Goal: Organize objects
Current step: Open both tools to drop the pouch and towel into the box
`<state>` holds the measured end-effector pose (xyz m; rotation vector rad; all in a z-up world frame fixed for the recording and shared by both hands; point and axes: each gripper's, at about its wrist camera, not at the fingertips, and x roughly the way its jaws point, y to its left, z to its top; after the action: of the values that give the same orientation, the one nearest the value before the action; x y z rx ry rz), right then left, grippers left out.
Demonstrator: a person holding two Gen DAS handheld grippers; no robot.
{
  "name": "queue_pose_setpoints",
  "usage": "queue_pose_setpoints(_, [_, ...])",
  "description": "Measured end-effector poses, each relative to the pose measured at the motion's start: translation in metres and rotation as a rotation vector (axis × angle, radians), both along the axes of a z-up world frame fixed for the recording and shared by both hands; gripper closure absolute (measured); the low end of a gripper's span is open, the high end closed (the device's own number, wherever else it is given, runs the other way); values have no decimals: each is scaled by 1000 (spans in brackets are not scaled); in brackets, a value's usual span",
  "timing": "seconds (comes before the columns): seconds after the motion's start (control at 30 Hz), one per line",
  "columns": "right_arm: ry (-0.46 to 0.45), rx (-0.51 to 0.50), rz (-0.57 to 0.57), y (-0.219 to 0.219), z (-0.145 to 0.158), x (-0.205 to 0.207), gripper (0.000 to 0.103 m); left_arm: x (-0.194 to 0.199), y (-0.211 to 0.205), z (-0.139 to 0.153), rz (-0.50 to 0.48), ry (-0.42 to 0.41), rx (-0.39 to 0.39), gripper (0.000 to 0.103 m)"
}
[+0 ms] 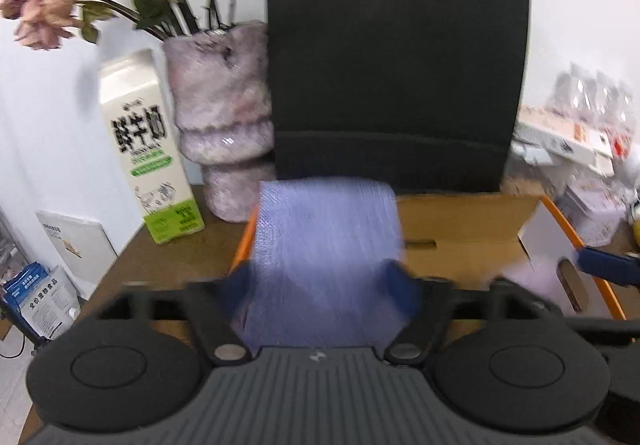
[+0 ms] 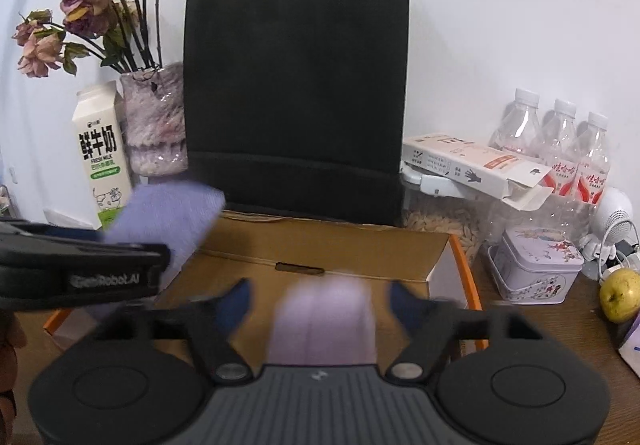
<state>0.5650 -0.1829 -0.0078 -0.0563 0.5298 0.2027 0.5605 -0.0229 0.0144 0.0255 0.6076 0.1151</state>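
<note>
Purple cloth (image 1: 326, 245) lies over the cardboard box (image 1: 460, 221), between the released left gripper (image 1: 320, 285); right gripper (image 2: 320, 301) also spread.

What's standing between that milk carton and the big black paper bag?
A fuzzy pinkish vase of dried roses stands between the milk carton and the black paper bag, touching or nearly touching both. The right wrist view shows it sharpest.

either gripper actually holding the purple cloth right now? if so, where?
Neither. The left gripper and right gripper both stand open, with the purple cloth lying loose between their fingers, over the cardboard box.
</note>
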Motion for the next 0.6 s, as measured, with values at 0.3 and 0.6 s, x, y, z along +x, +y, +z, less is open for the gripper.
queue_pose_setpoints(0.3, [-1,-17,-19,-5,-3,-1,0,-4,4,-1,5,-32,7,0])
queue_pose_setpoints(0.6, [-10,-28,-23,-7,2,-11,0,-17,3,5,4,-39,15,0])
